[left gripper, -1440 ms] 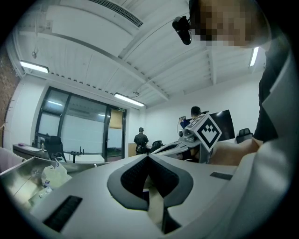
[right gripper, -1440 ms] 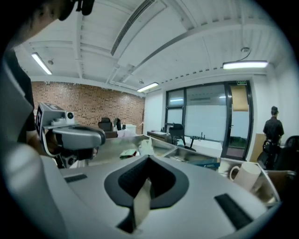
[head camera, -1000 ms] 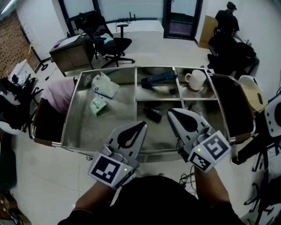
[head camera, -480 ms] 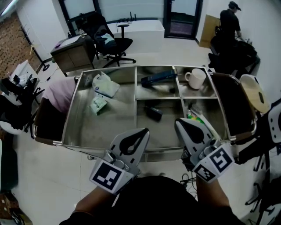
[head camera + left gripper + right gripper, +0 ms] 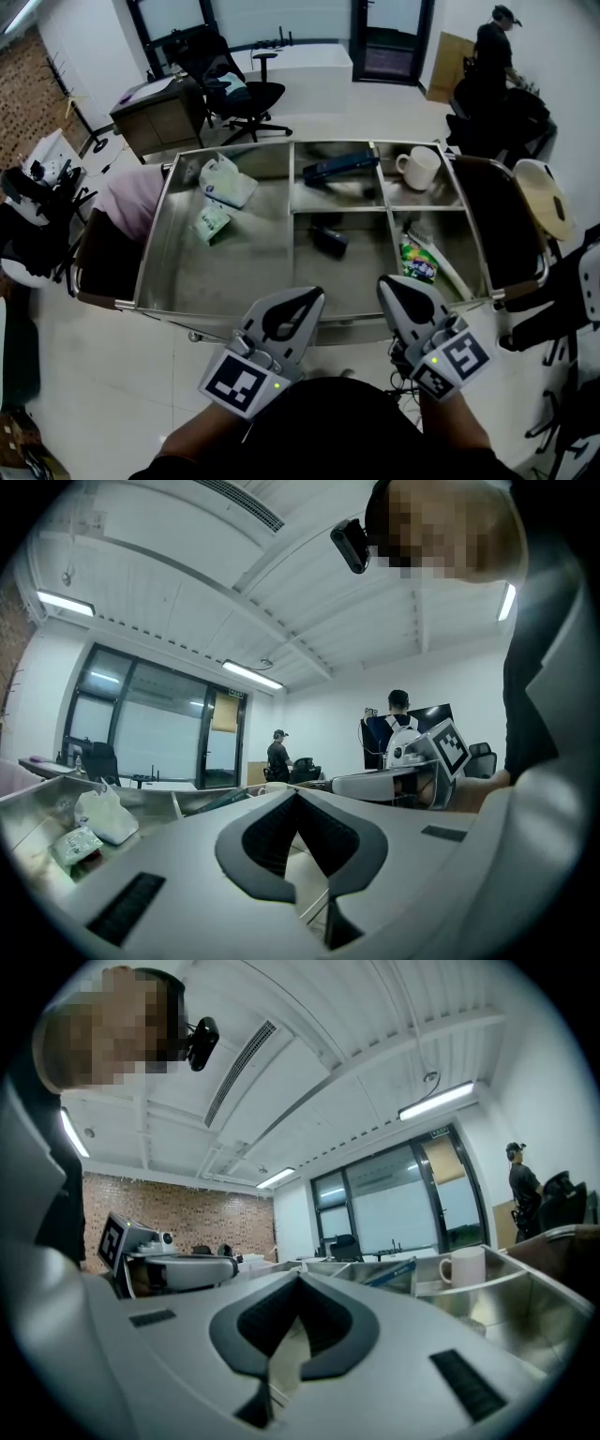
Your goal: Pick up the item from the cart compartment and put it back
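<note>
A steel cart [image 5: 150, 246] with several compartments stands in front of me. It holds a white bag [image 5: 225, 180], a green packet [image 5: 212, 223], a dark blue box [image 5: 339, 166], a white mug [image 5: 418, 167], a black item [image 5: 329, 240] and a green snack packet [image 5: 417, 260] in the near right compartment. My left gripper [image 5: 305, 298] and right gripper [image 5: 394, 284] hover over the cart's near rim, both shut and empty. In each gripper view the jaws meet at the tip, left gripper [image 5: 296, 794] and right gripper [image 5: 300, 1279], tilted upward toward the ceiling.
A pink cloth [image 5: 127, 197] lies at the cart's left end, a tan round seat [image 5: 544, 197] at its right. Behind the cart are an office chair [image 5: 246, 94] and a desk [image 5: 150, 112]. A person [image 5: 492, 47] stands at the far right.
Both grippers have drawn back toward me, from over the compartments to the near rim. The right gripper's retreat uncovered the green snack packet in the near right compartment.
</note>
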